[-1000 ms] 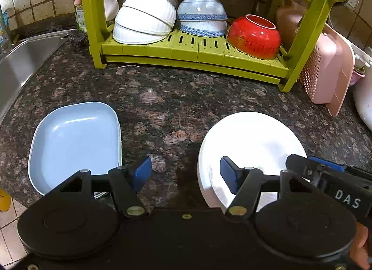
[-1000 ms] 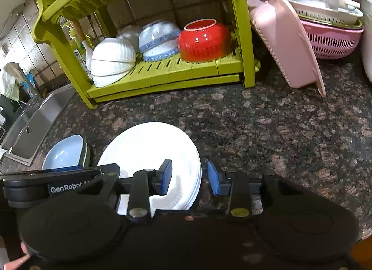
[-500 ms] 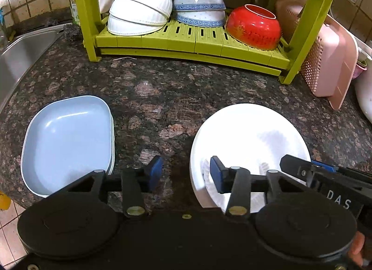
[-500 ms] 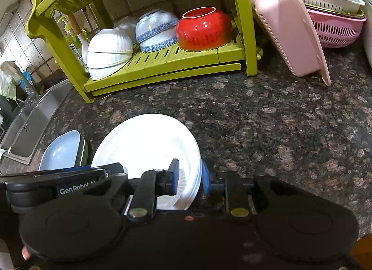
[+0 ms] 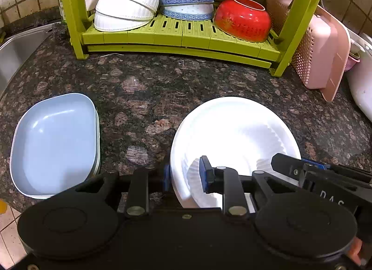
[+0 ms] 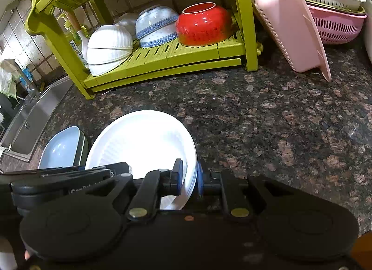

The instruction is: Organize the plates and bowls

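Note:
A stack of white round plates (image 5: 232, 125) lies on the dark granite counter (image 5: 144, 83) in front of me. My left gripper (image 5: 186, 177) is shut on the stack's near-left rim, one pad outside the rim and one over the fluted inside. In the right wrist view my right gripper (image 6: 188, 178) is shut on the near-right rim of the same white plates (image 6: 144, 137). A stack of pale blue square plates (image 5: 53, 139) sits to the left, untouched. On the green rack (image 5: 181, 37) rest upturned white bowls (image 5: 125, 4), blue-patterned bowls (image 5: 186, 0) and a red bowl (image 5: 241, 21).
A steel sink (image 5: 14, 53) opens at the far left. A pink perforated basket (image 5: 318, 46) leans against the rack's right leg, with a pink colander (image 6: 334, 25) and a white vessel (image 5: 362, 90) further right. Bare counter lies between the plates and the rack.
Both grippers moved forward onto the white plate stack. Their jaws went from wide apart to shut on its rims, left on the left side, right on the right.

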Motion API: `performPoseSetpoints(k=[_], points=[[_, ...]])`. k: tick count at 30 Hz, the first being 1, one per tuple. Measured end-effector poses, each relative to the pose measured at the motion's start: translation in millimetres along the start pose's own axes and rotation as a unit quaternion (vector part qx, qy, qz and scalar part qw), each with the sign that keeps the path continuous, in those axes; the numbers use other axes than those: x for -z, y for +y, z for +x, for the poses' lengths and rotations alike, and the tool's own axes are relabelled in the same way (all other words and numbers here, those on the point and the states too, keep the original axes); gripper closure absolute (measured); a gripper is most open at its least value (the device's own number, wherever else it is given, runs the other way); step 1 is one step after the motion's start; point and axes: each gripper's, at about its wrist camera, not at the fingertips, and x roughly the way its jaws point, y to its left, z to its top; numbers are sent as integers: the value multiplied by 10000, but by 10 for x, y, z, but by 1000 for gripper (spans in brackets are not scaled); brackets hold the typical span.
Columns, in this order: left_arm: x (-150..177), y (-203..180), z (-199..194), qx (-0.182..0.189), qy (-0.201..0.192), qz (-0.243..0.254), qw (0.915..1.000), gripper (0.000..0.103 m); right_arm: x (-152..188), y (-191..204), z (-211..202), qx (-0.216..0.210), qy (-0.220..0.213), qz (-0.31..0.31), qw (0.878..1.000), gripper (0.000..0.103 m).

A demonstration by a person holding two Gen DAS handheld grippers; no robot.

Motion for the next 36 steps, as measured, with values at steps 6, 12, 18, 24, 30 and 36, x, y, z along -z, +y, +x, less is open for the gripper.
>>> performPoseSetpoints(k=[6,12,18,24,30,36], points=[[8,23,-48,54,-38,-25,10000,72,3,-3,-30,-45,-10,27,10000,88],[7,68,-137,43,-150,-73,9999,72,-1,39,-71,-114,-86,8,9999,88],[-3,167,-255,-148,-360,-175,9991,80,-25,182,-88,-193,-168,-71,9996,88],[-20,359,-362,-300,-527,-352,9975,80,-70,412,-105,-357,-274,-182,9988,88],[-31,624,-561,-568,-894,-546,9929,80,-147,737,-107,-646,-418,-281,9966,88],[-33,942,-686,-942,-1158,-819,9854,80,-169,1133,-7,-909,-437,-493,9937,88]])
